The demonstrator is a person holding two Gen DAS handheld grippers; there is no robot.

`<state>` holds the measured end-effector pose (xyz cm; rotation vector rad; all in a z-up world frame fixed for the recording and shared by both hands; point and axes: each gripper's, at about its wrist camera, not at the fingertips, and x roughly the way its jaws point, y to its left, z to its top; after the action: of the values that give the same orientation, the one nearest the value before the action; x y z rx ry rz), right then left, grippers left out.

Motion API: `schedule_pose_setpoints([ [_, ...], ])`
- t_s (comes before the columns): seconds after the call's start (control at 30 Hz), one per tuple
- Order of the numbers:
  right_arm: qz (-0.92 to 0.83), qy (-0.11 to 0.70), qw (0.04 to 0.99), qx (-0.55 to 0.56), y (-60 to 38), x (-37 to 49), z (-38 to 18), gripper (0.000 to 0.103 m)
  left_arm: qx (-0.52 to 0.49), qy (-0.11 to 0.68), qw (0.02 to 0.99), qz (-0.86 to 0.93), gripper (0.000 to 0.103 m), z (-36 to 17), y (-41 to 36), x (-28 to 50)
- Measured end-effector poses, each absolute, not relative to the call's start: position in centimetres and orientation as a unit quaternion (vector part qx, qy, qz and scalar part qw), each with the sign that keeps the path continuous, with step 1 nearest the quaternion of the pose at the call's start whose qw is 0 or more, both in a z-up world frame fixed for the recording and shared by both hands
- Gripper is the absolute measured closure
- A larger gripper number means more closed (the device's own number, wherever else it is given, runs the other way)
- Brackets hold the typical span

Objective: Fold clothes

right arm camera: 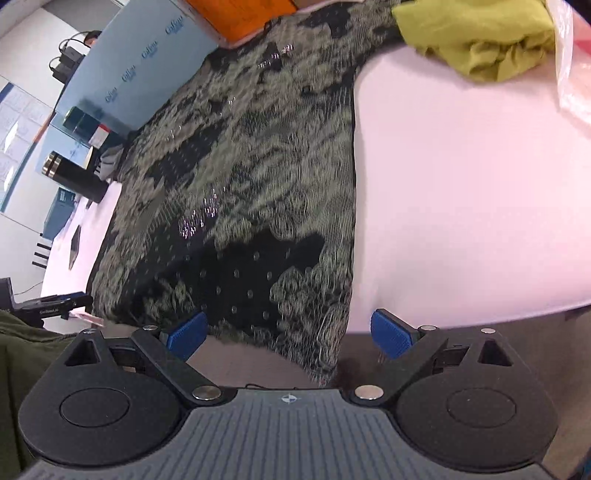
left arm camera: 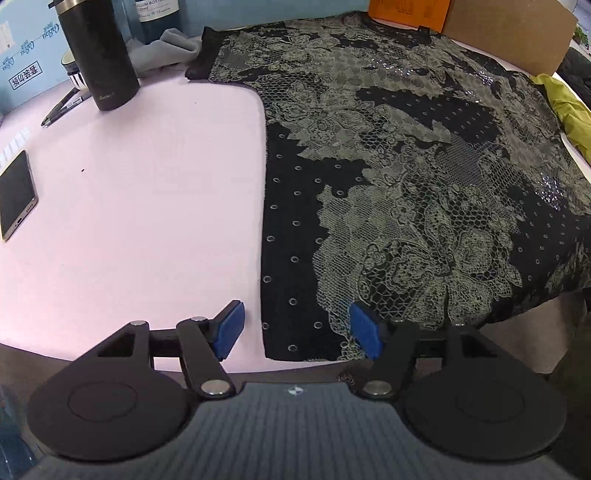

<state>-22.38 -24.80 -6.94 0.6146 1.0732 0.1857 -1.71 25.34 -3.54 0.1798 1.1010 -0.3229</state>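
Note:
A black garment with a grey lace print (left arm camera: 406,155) lies spread flat on the pink table (left arm camera: 147,203). Its near hem hangs slightly over the table's front edge. My left gripper (left arm camera: 295,330) stands open over the hem's near left corner, blue pads apart, cloth under the gap but not pinched. In the right wrist view the same garment (right arm camera: 240,184) appears blurred. My right gripper (right arm camera: 291,334) is open above the hem's near right corner, where the cloth droops off the edge.
A black flask (left arm camera: 98,55), a pen (left arm camera: 62,109), a phone (left arm camera: 16,195) and a grey cloth (left arm camera: 166,48) sit at the left. A cardboard box (left arm camera: 509,33) and an orange item (left arm camera: 406,13) stand behind. Yellow-green cloth (right arm camera: 480,40) lies at the right.

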Motion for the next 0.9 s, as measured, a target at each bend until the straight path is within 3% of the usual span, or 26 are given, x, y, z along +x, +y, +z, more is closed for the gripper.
schedule_pose_setpoints([
  [0.03, 0.083, 0.503, 0.807, 0.297, -24.9, -22.4, -7.3, 0.01, 0.087, 0.517, 0.837, -0.153, 0.045, -3.5, 25.1, -1.8],
  [0.1, 0.068, 0.503, 0.804, 0.308, -24.9, -22.5, -7.9, 0.022, 0.094, 0.51, 0.84, -0.157, 0.067, -3.3, 24.4, -2.1],
  [0.13, 0.058, 0.509, 0.804, 0.302, -24.9, -22.6, -8.1, 0.05, 0.105, 0.505, 0.842, -0.157, 0.074, -3.2, 24.0, -2.3],
  [0.17, 0.049, 0.521, 0.802, 0.288, -24.7, -22.5, -8.4, 0.095, 0.116, 0.501, 0.843, -0.157, 0.088, -3.3, 23.7, -2.5],
  [0.2, 0.047, 0.531, 0.8, 0.276, -24.7, -22.6, -8.6, 0.1, 0.122, 0.499, 0.843, -0.159, 0.095, -3.3, 23.5, -2.6],
  [0.3, 0.068, 0.522, 0.804, 0.276, -25.0, -23.1, -7.9, 0.101, 0.126, 0.496, 0.844, -0.161, 0.1, -3.1, 23.6, -2.8],
  [0.53, 0.127, 0.5, 0.815, 0.265, -25.9, -23.6, -4.3, 0.101, 0.116, 0.488, 0.846, -0.181, 0.1, -1.4, 24.1, -3.2],
  [0.9, 0.119, 0.555, 0.782, 0.258, -28.1, -24.1, -4.6, 0.099, 0.133, 0.514, 0.824, -0.199, 0.1, -2.3, 24.2, -4.1],
])
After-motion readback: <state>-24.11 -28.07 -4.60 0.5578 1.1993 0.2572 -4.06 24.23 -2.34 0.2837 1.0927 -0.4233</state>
